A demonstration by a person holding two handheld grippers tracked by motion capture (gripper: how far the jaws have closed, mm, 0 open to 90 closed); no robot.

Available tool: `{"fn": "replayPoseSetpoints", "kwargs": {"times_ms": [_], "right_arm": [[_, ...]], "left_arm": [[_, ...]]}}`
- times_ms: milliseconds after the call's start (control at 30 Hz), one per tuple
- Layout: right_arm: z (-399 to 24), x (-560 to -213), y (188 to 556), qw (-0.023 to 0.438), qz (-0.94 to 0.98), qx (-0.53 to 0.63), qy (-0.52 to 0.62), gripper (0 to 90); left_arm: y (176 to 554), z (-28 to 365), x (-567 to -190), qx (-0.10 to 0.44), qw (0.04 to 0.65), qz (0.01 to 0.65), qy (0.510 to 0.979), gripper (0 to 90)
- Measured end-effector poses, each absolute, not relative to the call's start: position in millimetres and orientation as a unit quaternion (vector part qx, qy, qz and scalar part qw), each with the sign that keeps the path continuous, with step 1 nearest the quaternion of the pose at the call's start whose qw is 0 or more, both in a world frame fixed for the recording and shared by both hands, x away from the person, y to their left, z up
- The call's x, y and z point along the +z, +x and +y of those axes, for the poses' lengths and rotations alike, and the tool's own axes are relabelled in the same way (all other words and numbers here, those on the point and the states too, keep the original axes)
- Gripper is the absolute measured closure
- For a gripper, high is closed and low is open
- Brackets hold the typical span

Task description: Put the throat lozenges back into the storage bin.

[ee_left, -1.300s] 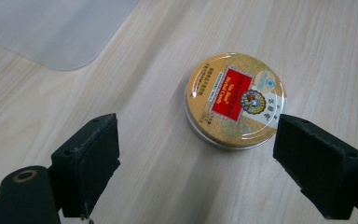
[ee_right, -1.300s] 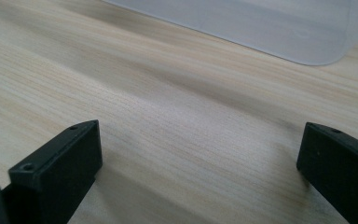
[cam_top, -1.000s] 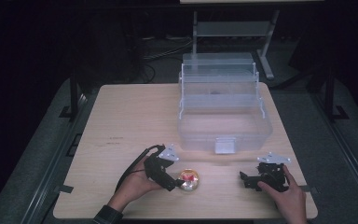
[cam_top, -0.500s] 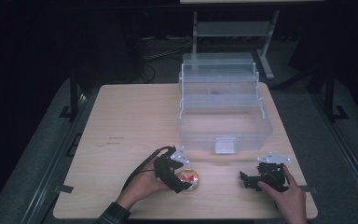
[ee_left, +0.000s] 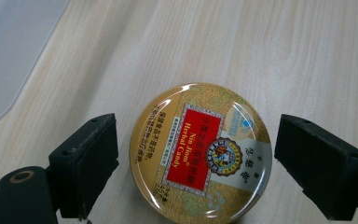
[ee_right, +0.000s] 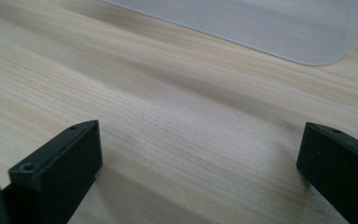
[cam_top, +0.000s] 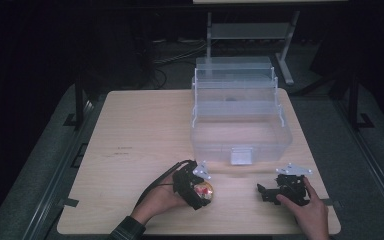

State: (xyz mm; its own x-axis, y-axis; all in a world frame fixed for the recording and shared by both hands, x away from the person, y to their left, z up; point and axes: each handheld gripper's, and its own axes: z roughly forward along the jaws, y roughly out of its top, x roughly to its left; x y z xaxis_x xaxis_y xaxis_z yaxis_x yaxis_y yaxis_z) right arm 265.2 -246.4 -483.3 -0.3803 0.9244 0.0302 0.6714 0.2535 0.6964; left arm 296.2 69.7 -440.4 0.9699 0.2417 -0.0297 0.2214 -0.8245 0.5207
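Left gripper (cam_top: pixel 200 192) at six o'clock on worktop (cam_top: pixel 145 130), jaws released, astride tin (ee_left: pixel 200 151) without touching. Right gripper (cam_top: pixel 272 192) at four o'clock, jaws released, nothing between.

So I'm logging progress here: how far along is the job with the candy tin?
Early. Done: the left hand-held gripper is placed with its open jaws either side of the candy tin, gaps showing. In hand: closing on it. Left: lifting it, perhaps into the clear box. The right hand-held gripper is open over bare table.

Gold round tin (ee_left: pixel 200 154) with red label; pale woodgrain table (ee_left: pixel 284 51).
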Motion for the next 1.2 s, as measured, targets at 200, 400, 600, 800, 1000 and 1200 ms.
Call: {"fn": "replayPoseSetpoints", "kwargs": {"times_ms": [200, 400, 600, 800, 1000, 1200], "right_arm": [[-246.3, -483.3, 265.2, 0.197, 0.767, 0.32, 0.52, 0.0], [-246.3, -483.3, 265.2, 0.198, 0.767, 0.32, 0.52, 0.0], [-246.3, -483.3, 265.2, 0.198, 0.767, 0.32, 0.52, 0.0], [-246.3, -483.3, 265.2, 0.198, 0.767, 0.32, 0.52, 0.0], [-246.3, -483.3, 265.2, 0.198, 0.767, 0.32, 0.52, 0.0], [-246.3, -483.3, 265.2, 0.197, 0.767, 0.32, 0.52, 0.0]], "left_arm": [[295.4, 65.7, -445.0, 0.013, 0.259, 0.118, 0.958, 13.4], [293.5, 62.1, -449.9, 0.02, 0.244, 0.11, 0.963, 13.4], [293.6, 61.2, -451.8, 0.027, 0.233, 0.103, 0.967, 14.6], [293.4, 61.5, -451.6, 0.027, 0.234, 0.11, 0.966, 19.0], [293.3, 61.5, -451.5, 0.027, 0.233, 0.111, 0.966, 19.4], [294.1, 62.5, -450.6, 0.024, 0.23, 0.115, 0.966, 19.4]]}}
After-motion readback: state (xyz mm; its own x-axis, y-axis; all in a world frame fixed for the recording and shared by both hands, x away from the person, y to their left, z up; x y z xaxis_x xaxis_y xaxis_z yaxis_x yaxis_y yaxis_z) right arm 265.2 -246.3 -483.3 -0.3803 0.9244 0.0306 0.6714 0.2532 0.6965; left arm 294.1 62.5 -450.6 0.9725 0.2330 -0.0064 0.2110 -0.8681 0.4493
